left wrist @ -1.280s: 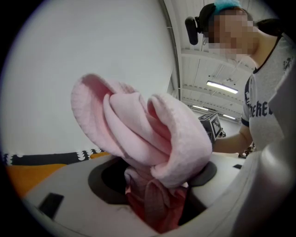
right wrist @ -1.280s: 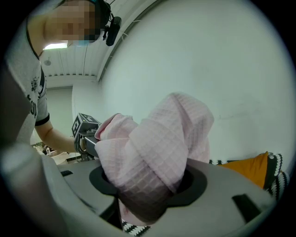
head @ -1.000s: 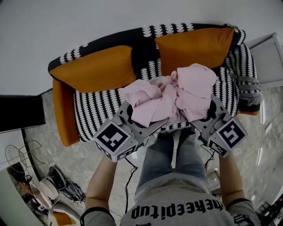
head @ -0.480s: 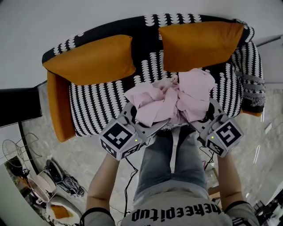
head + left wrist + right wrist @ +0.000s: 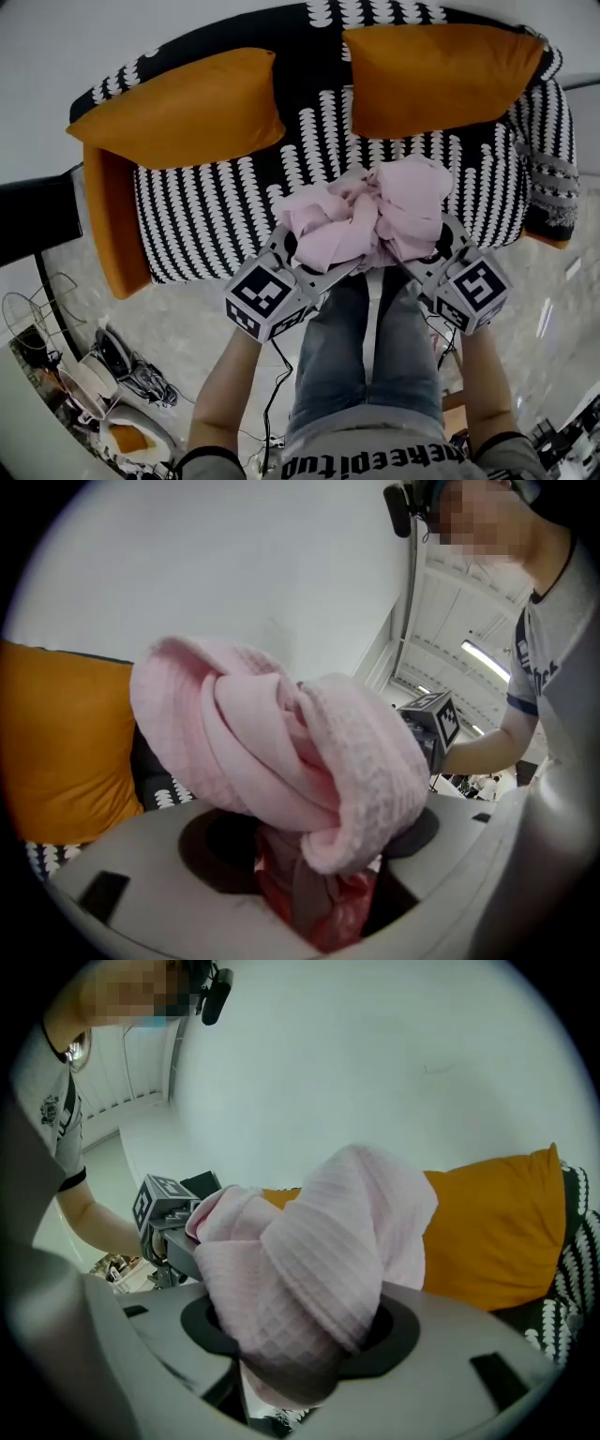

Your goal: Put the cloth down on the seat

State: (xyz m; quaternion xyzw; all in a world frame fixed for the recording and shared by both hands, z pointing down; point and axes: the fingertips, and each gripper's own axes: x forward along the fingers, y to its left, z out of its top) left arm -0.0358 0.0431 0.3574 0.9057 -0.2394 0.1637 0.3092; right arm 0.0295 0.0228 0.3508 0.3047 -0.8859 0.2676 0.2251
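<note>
A bunched pink cloth [image 5: 370, 214] hangs between my two grippers over the front of the black-and-white patterned sofa seat [image 5: 202, 220]. My left gripper [image 5: 314, 248] is shut on the cloth's left part, and my right gripper [image 5: 424, 246] is shut on its right part. In the left gripper view the cloth [image 5: 281, 761] bulges out of the left gripper [image 5: 314, 892] and hides the jaw tips. The right gripper view shows the cloth [image 5: 319, 1260] heaped over the right gripper [image 5: 291, 1372] in the same way.
Two orange cushions [image 5: 178, 112] [image 5: 436, 70] lean on the sofa back. A dark patterned throw [image 5: 553, 187] lies over the right armrest. The person's jeans-clad legs [image 5: 366, 347] stand at the sofa front. A wire rack [image 5: 37, 314] and bags [image 5: 131, 380] clutter the floor at lower left.
The grippers have drawn a little closer together and the cloth is more tightly bunched. The sofa now fills more of the head view and sits higher in it.
</note>
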